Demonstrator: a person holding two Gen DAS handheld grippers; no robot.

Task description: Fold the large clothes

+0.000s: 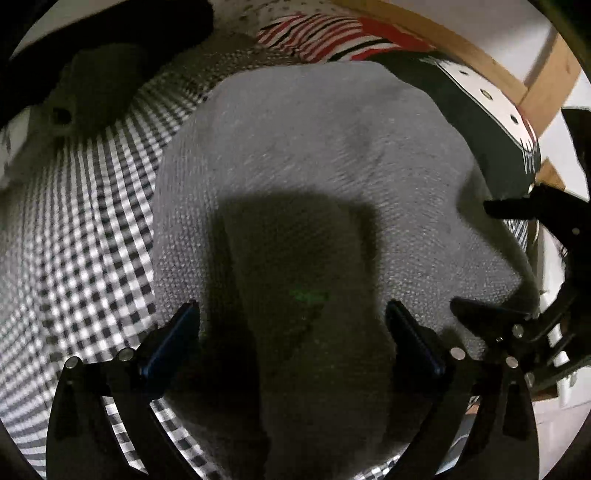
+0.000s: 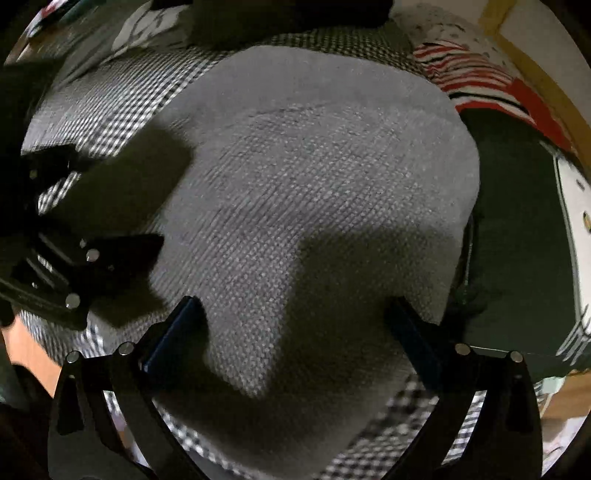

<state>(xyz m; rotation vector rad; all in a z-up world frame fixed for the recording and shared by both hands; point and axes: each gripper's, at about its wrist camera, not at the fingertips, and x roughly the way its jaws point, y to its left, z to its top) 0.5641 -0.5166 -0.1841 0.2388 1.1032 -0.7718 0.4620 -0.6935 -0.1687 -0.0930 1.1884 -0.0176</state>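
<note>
A grey knitted garment [image 1: 303, 155] lies folded and flat on a black-and-white checked cloth [image 1: 92, 229]. My left gripper [image 1: 291, 314] hangs over its near part, open wide, and its blue pads [image 1: 173, 339] touch no fabric. My right gripper [image 1: 476, 258] shows at the right edge of the left wrist view, beside the garment's right border. In the right wrist view the same grey garment [image 2: 314, 166] fills the middle. My right gripper [image 2: 293, 306] stands open above it, holding nothing. My left gripper [image 2: 114, 199] is at that view's left edge.
A red-and-white striped garment [image 1: 314, 33] lies beyond the grey one. A dark garment with a white panel [image 2: 524, 229] lies to its right. A wooden frame [image 1: 480, 48] runs behind. A dark lump [image 1: 96, 74] sits on the checked cloth [image 2: 92, 110] at the far left.
</note>
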